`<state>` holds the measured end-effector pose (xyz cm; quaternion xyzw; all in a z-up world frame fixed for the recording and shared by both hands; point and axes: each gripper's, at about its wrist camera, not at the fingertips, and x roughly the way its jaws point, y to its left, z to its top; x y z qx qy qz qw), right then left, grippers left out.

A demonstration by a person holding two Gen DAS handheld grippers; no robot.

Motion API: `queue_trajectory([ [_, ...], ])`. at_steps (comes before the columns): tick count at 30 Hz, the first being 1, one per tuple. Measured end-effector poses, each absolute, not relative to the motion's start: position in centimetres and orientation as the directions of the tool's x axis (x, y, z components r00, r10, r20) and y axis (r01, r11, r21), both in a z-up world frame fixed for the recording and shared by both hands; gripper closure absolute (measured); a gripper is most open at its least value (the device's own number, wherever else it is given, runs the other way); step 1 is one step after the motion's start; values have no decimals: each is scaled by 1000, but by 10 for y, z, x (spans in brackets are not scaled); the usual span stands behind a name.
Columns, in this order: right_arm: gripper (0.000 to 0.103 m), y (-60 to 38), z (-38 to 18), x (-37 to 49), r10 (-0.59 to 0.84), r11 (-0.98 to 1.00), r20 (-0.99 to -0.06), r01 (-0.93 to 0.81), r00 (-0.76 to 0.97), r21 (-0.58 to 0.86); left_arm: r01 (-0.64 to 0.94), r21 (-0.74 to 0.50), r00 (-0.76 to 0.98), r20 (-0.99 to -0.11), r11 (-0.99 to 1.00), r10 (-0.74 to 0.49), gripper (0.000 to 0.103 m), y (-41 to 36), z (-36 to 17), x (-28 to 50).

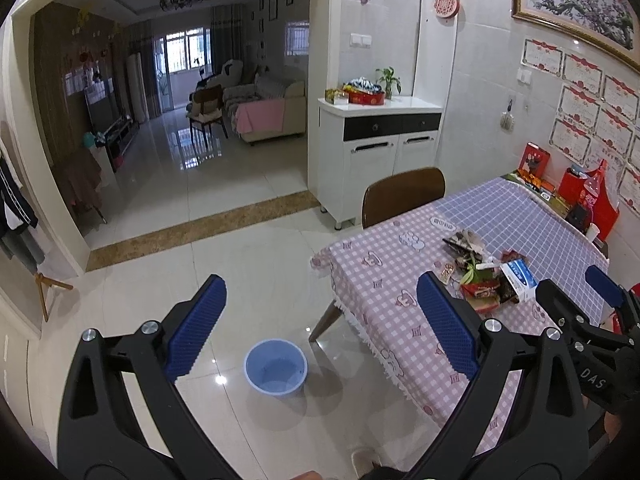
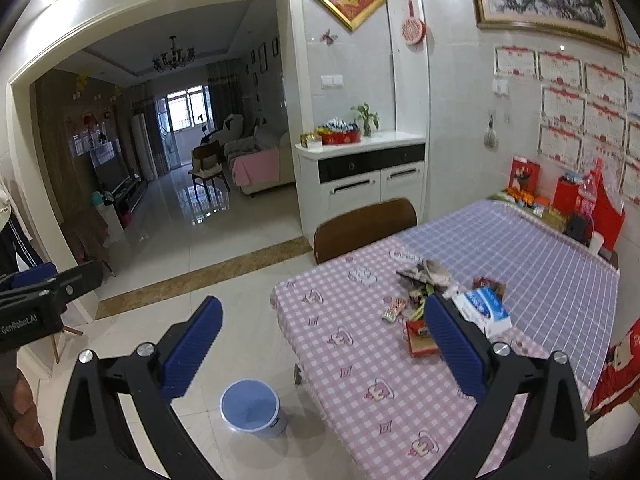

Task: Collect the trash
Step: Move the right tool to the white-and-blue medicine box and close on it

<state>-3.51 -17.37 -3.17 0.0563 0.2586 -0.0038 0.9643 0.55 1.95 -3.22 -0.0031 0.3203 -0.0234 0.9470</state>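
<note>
A pile of trash [image 1: 486,276] lies on the checked tablecloth [image 1: 384,280]: crumpled wrappers, a blue-and-white box [image 1: 520,276], a red packet and green scraps. It also shows in the right wrist view [image 2: 444,300], with the box [image 2: 482,308] at its right. A blue bin [image 1: 276,367] stands on the floor left of the table, also in the right wrist view [image 2: 250,406]. My left gripper [image 1: 324,328] is open and empty, above the floor and table edge. My right gripper [image 2: 322,348] is open and empty, short of the pile.
A brown chair [image 1: 402,194] stands at the table's far side. A white cabinet [image 1: 376,148] is behind it. Red boxes and bottles [image 1: 576,192] line the wall edge of the table. Glossy tiled floor [image 1: 200,260] leads to a living room.
</note>
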Motion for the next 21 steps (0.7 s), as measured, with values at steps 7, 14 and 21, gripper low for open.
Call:
queue_trajectory([
  [7, 4, -206, -57, -14, 8, 983, -555, 96, 832, 159, 65, -18, 756, -652, 998, -61, 9, 9, -52, 30],
  [14, 4, -274, -108, 29, -22, 941, -640, 231, 768, 246, 164, 9, 676, -729, 986, -105, 9, -48, -88, 88],
  [21, 4, -370, -185, 82, -61, 855, -769, 430, 637, 289, 378, 41, 489, -857, 925, -162, 9, -157, -160, 162],
])
